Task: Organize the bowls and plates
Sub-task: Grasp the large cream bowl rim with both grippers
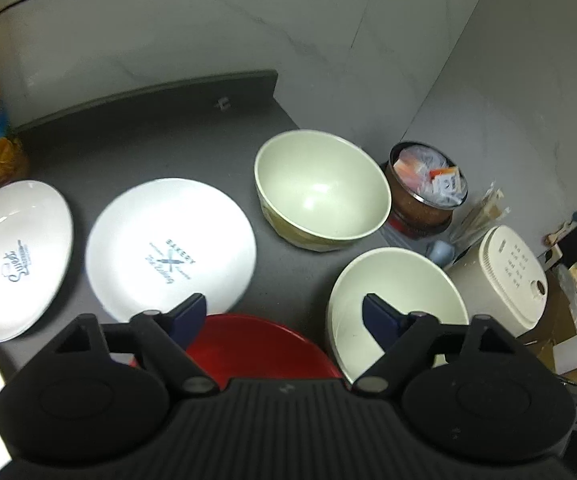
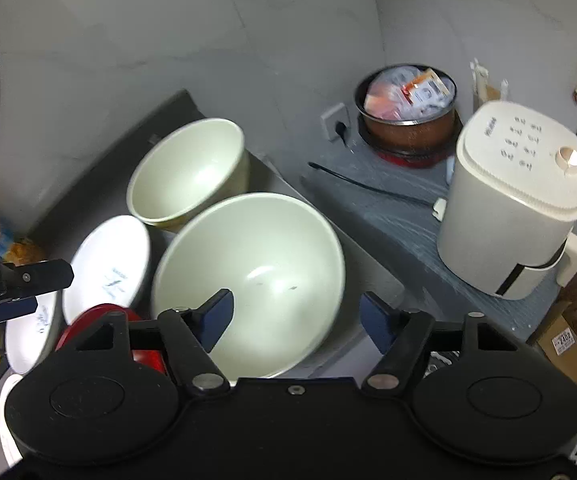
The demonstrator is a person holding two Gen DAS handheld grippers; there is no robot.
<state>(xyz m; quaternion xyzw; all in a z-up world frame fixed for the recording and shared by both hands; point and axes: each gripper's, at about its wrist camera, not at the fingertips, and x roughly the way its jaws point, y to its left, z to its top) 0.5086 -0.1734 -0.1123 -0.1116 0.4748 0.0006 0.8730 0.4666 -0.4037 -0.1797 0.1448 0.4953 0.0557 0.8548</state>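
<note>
My right gripper [image 2: 296, 314] hangs over the near cream bowl [image 2: 248, 280], jaws apart with the bowl's right rim between them but nothing clamped. My left gripper [image 1: 284, 312] is likewise spread and empty, above the red plate [image 1: 260, 344] at the bottom centre of its view.

Nothing looks sorted yet. The second cream bowl [image 1: 322, 190] sits by itself just above centre in the left view, apart from the near one. Two white printed plates lie side by side on the dark counter [image 1: 148, 132]: the bakery plate [image 1: 170, 248] left of centre and the other white plate [image 1: 16, 256] at the left edge. As I judge it, all the stacking remains: bowl into bowl, plates piled together.
</note>
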